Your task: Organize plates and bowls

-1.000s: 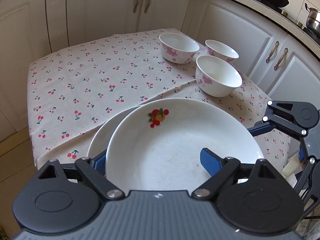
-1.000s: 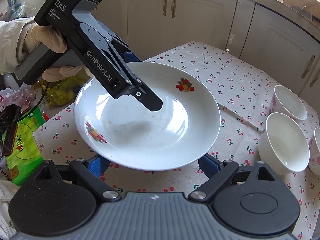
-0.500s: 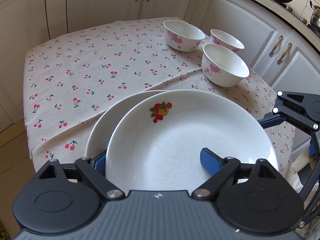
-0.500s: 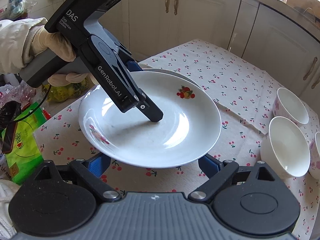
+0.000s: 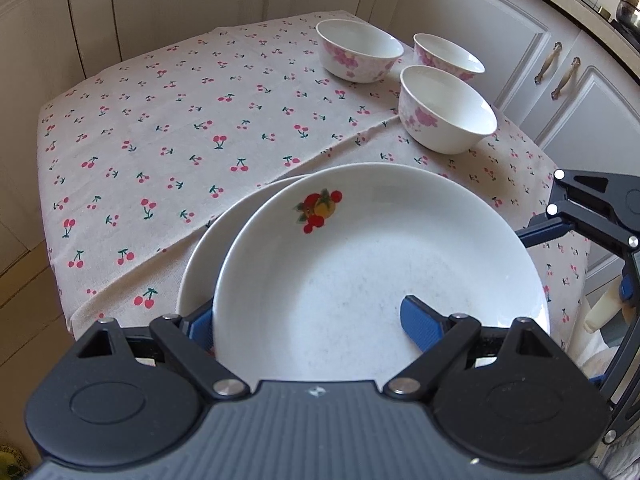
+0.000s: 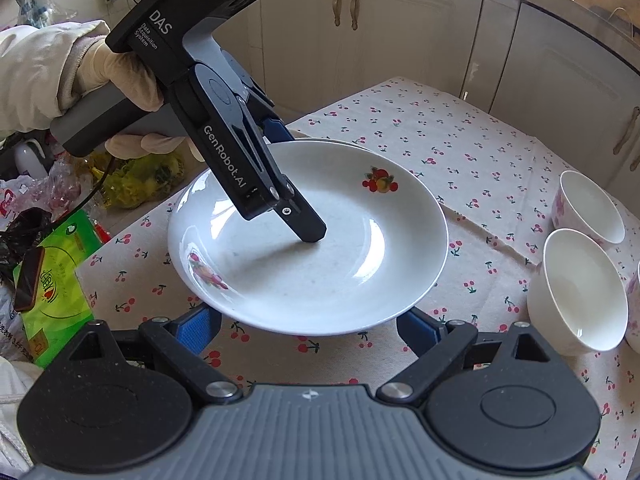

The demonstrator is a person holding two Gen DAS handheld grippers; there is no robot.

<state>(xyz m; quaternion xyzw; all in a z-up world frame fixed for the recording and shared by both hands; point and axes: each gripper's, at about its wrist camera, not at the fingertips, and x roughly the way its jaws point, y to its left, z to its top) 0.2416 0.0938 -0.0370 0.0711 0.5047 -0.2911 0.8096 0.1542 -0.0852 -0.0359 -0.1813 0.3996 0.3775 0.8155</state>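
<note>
Am holding top plate (image 5: 380, 264) with left gripper (image 5: 308, 320), fingers clamping near rim, plate overlapping lower plate (image 5: 208, 256) on worktop (image 5: 160, 128). Right gripper (image 6: 308, 328) idling open, nothing between fingers, just beside plate. Bowls (image 5: 448, 108) lying beyond, toward right side.

Cherry-print tablecloth (image 5: 168, 128) over a small table — creased across the middle. Cream cabinets (image 6: 400, 32) behind, with brass handles (image 6: 346, 4). Green packet (image 6: 56, 276) and plastic bags (image 6: 136, 176) on the floor; steel pot (image 5: 628, 12) on the counter.
</note>
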